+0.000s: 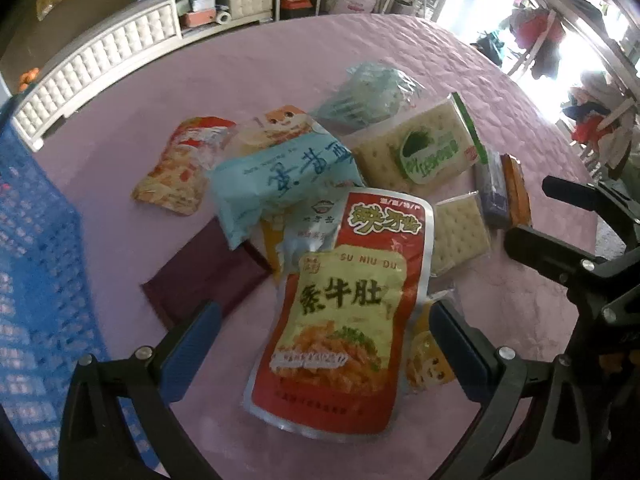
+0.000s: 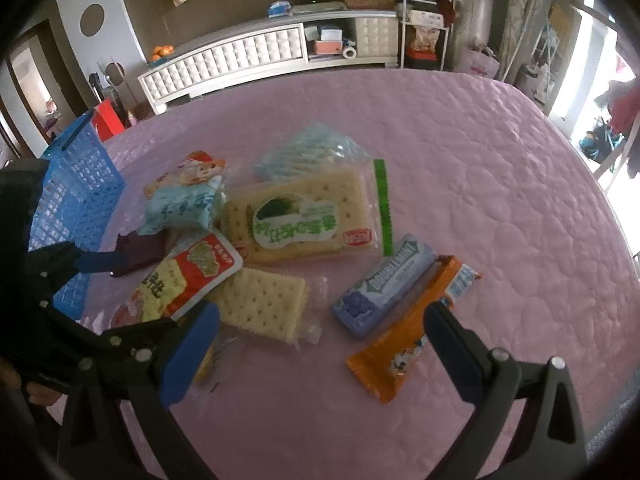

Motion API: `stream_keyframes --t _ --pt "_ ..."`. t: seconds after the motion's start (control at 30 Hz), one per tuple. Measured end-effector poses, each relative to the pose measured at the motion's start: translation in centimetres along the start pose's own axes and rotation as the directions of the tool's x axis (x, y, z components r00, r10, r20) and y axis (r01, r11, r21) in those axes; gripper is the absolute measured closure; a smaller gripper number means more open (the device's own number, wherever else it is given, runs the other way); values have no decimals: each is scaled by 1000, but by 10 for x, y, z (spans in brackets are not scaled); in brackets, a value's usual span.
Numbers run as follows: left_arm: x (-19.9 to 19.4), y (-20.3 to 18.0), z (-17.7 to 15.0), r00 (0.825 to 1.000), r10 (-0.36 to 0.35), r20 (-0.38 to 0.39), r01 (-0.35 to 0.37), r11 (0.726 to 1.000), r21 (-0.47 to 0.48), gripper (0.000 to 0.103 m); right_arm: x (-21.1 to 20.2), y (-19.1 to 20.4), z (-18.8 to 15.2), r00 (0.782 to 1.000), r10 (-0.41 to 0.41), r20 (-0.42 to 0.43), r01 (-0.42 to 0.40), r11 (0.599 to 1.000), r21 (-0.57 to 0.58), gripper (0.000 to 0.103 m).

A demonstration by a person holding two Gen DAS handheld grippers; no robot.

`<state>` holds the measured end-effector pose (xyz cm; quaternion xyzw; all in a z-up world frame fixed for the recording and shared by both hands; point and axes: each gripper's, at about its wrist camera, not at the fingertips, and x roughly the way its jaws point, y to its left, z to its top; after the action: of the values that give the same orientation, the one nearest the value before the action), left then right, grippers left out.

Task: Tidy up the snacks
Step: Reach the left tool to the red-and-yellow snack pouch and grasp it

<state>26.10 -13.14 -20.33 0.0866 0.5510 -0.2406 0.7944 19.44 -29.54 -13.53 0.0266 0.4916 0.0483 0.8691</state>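
Note:
A heap of snacks lies on the pink quilted cover (image 1: 500, 320). My left gripper (image 1: 324, 336) is open, its blue pads either side of a red and yellow pouch (image 1: 340, 304). Behind the pouch lie a light blue packet (image 1: 280, 180), a dark purple packet (image 1: 204, 280), a big cracker pack (image 1: 420, 148) and a small cracker pack (image 1: 460, 232). My right gripper (image 2: 320, 340) is open too, hovering above bare cover between the small cracker pack (image 2: 264, 304) and an orange bar (image 2: 408, 332). A purple gum pack (image 2: 384, 284) lies beside the bar.
A blue plastic basket (image 1: 36, 280) stands at the left (image 2: 76, 196). A clear bag of pale blue sweets (image 2: 308, 152) and a cartoon packet (image 2: 196, 168) lie at the far side of the heap. A white cabinet (image 2: 240, 60) runs behind the cover.

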Motion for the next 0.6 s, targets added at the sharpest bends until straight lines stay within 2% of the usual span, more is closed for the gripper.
stream_keyframes --t 0.1,0.17,0.23,0.27,0.4,0.47,0.6 --pt "12 1 1 999 -40 -33 40 999 -11 16 -2 -5 1 1000 -10 -1 10 1000 5 0" --pt "14 4 1 996 -84 -18 83 995 -49 23 -3 -6 2 1000 -15 6 15 1000 4 0" --pt "12 3 1 995 -104 -3 103 992 -69 43 -5 -6 2 1000 -14 8 14 1000 5 0" --pt "10 3 0 993 -115 2 115 990 -82 47 -6 -6 2 1000 -13 10 13 1000 4 0" --pt "3 -7 -4 997 -73 14 73 995 -62 54 -11 -4 2 1000 -7 15 7 1000 -3 0" --pt "-1 -17 -4 998 -57 19 58 997 -51 66 -15 -3 3 1000 4 23 -4 1000 -8 0" --pt "-21 -21 -9 998 -25 54 29 998 -62 69 -22 1 9 999 19 47 -17 999 -41 0"
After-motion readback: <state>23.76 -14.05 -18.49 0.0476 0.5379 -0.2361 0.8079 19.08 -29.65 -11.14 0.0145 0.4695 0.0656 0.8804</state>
